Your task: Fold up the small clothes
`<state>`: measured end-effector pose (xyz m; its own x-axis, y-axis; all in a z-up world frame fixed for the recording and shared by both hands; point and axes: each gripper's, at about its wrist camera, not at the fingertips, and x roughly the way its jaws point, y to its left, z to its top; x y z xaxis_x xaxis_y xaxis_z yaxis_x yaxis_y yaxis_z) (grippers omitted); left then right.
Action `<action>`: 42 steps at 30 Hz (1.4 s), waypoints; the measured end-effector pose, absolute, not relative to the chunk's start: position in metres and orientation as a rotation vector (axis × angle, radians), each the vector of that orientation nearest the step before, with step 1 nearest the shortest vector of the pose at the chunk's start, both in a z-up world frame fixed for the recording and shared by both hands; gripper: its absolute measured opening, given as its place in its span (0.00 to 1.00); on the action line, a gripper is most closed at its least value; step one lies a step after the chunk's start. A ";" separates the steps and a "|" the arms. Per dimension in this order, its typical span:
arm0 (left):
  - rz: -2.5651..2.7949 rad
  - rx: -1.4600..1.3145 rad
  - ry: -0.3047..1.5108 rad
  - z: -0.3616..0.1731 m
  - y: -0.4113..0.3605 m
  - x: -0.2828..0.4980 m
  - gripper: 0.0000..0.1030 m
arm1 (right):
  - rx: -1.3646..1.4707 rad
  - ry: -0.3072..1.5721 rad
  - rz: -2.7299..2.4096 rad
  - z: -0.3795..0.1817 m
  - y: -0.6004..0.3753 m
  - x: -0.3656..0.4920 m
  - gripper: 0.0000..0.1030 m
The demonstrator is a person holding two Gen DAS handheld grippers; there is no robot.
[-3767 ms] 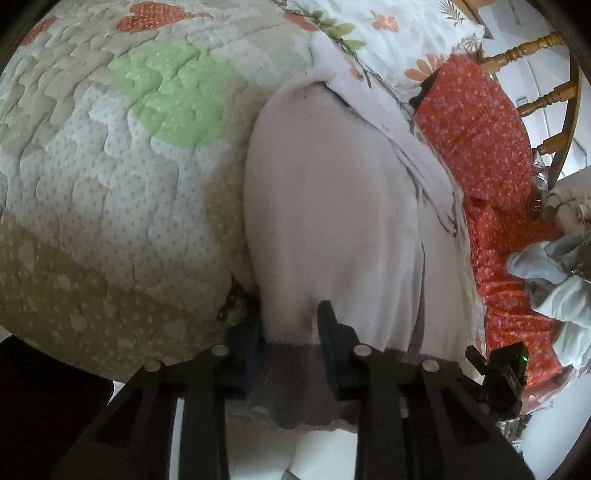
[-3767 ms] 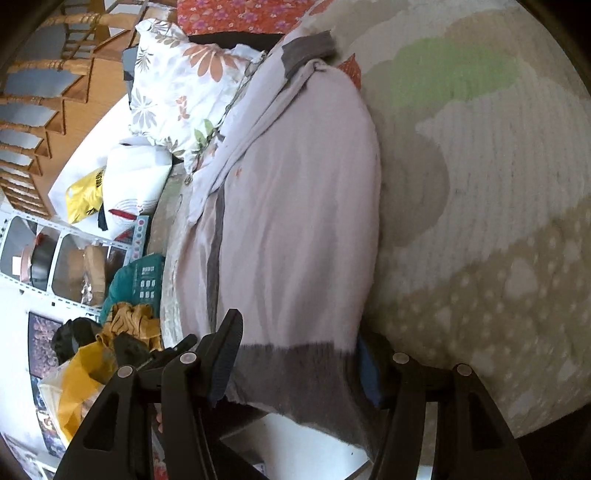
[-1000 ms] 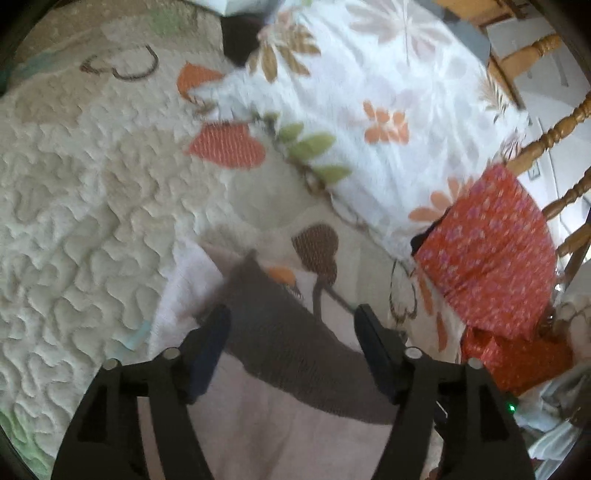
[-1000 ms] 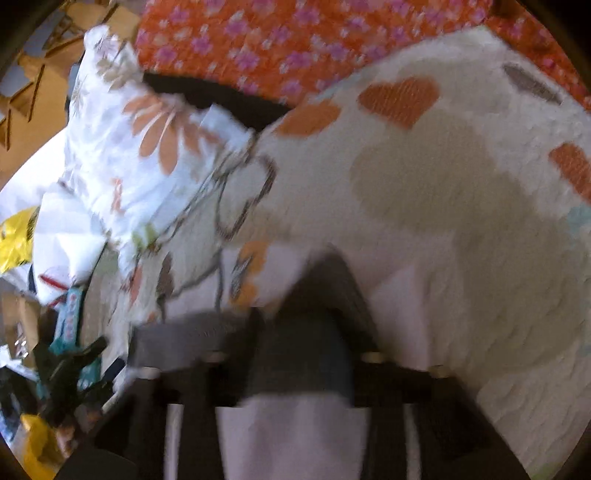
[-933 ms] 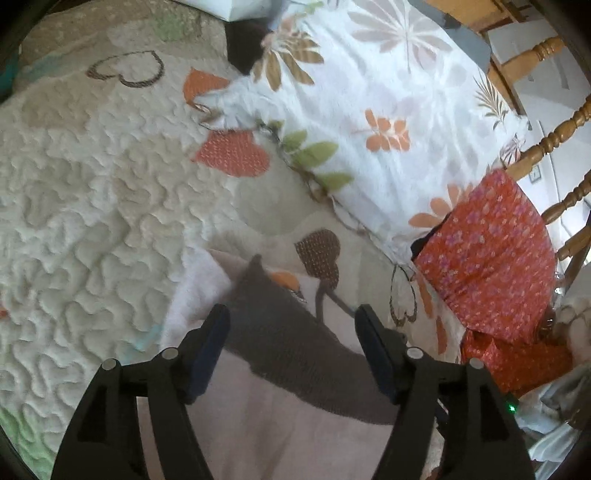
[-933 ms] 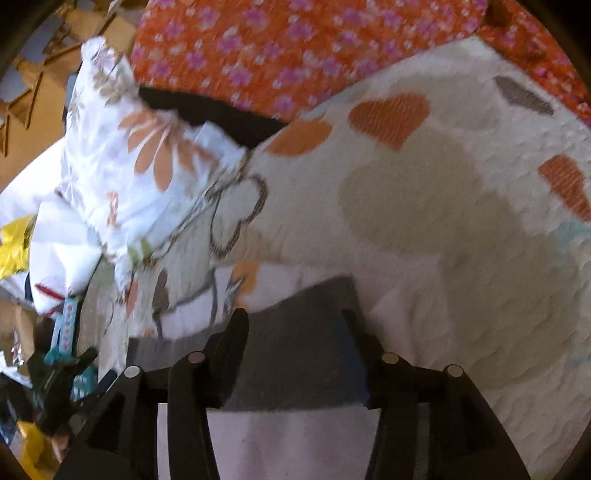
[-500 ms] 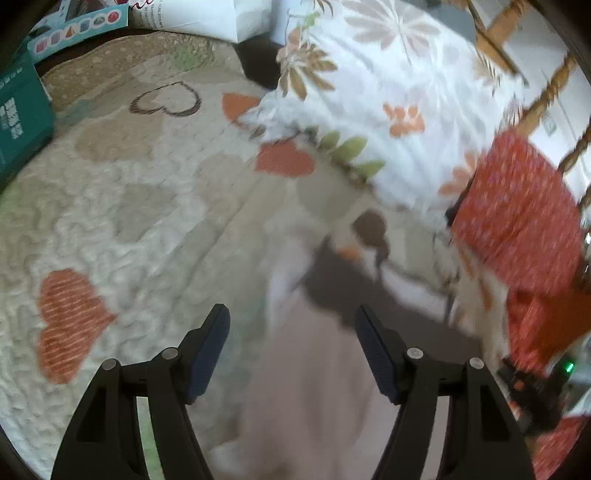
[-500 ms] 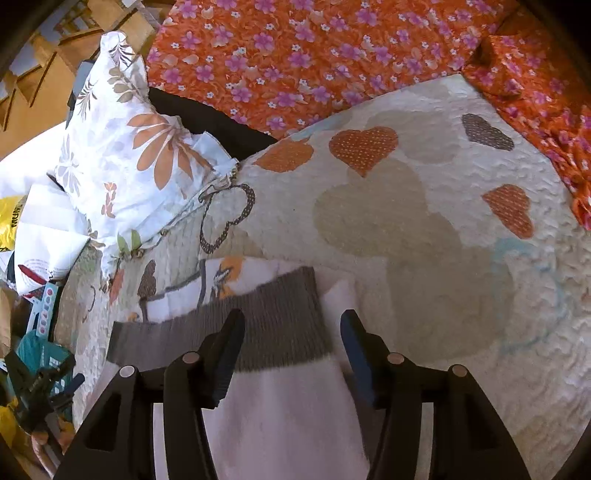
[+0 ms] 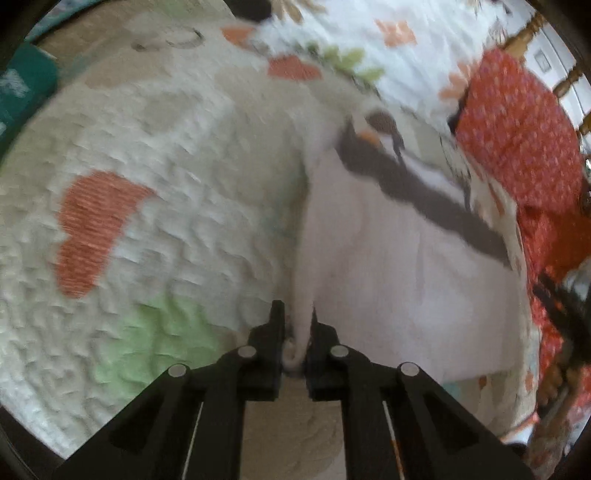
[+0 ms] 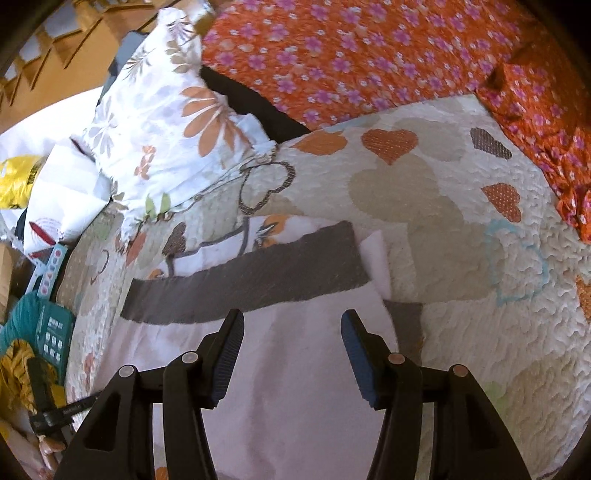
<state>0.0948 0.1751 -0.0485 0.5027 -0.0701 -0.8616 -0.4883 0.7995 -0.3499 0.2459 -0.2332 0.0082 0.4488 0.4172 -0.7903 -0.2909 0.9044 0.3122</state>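
A pale pink garment with a dark grey band lies folded on the quilted bedspread. My left gripper is shut on the garment's left edge, and a fold of pink cloth runs up between its fingers. In the right wrist view the same garment lies flat, its grey band across the far end. My right gripper is open and empty just above the pink cloth, near the band.
A white floral pillow lies at the far left, and orange flowered fabric runs along the far side. Bags and a teal box crowd the left edge. A wooden chair back stands beyond the bed.
My left gripper has shut on the garment's left edge after being open over the band. My right gripper has drawn back, still open. The folded garment lies flat.
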 end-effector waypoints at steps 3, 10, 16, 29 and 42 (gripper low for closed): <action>0.341 -0.596 0.986 -0.029 0.181 0.082 0.08 | 0.103 0.983 0.414 0.015 -0.237 0.241 0.58; 0.449 -0.553 1.005 -0.028 0.177 0.072 0.08 | 0.181 1.011 0.352 0.012 -0.279 0.250 0.58; 0.437 -0.559 0.877 0.002 0.156 0.058 0.44 | 0.299 1.012 0.408 0.019 -0.304 0.243 0.58; 0.391 -0.611 0.899 -0.028 0.133 0.076 0.63 | 0.101 1.259 0.404 -0.051 -0.252 0.235 0.56; 0.429 -0.754 0.937 -0.054 0.176 0.078 0.70 | 0.177 1.221 0.438 -0.030 -0.248 0.238 0.56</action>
<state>0.0779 0.1759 -0.0543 0.5372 0.0136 -0.8434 -0.6293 0.6723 -0.3899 0.2376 -0.2476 -0.0303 0.2725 0.4163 -0.8674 -0.2297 0.9036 0.3616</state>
